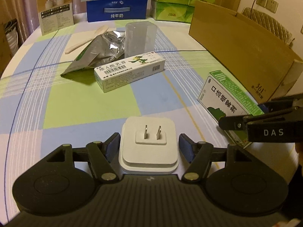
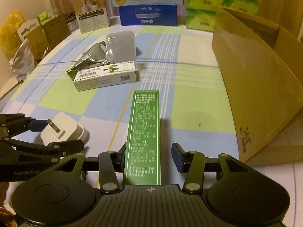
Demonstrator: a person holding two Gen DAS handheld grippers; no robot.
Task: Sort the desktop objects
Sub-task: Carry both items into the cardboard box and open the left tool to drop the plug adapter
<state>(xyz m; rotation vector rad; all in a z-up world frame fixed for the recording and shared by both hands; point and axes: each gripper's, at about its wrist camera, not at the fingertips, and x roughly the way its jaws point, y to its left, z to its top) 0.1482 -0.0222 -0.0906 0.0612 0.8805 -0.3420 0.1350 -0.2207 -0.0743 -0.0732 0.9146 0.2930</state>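
A white plug adapter (image 1: 149, 143) with two metal prongs up lies on the checked tablecloth between the fingers of my left gripper (image 1: 149, 143); the jaws are open with small gaps on both sides. It also shows in the right wrist view (image 2: 66, 130). A green and white medicine box (image 2: 144, 132) lies between the fingers of my right gripper (image 2: 149, 156), which is open; the left pad is close to it, the right pad apart. The box shows in the left wrist view (image 1: 225, 96). A white ointment box (image 1: 130, 70), a foil pouch (image 1: 98, 53), a clear plastic container (image 1: 141, 37) and a pale spoon (image 1: 87, 39) lie further back.
An open cardboard box (image 1: 244, 47) stands on the table at the right, also in the right wrist view (image 2: 261, 87). Milk cartons (image 1: 116, 9), green tissue packs (image 1: 176, 3) and a printed carton (image 1: 56, 9) line the far edge. Bags and boxes (image 2: 28, 37) stand beyond the left table edge.
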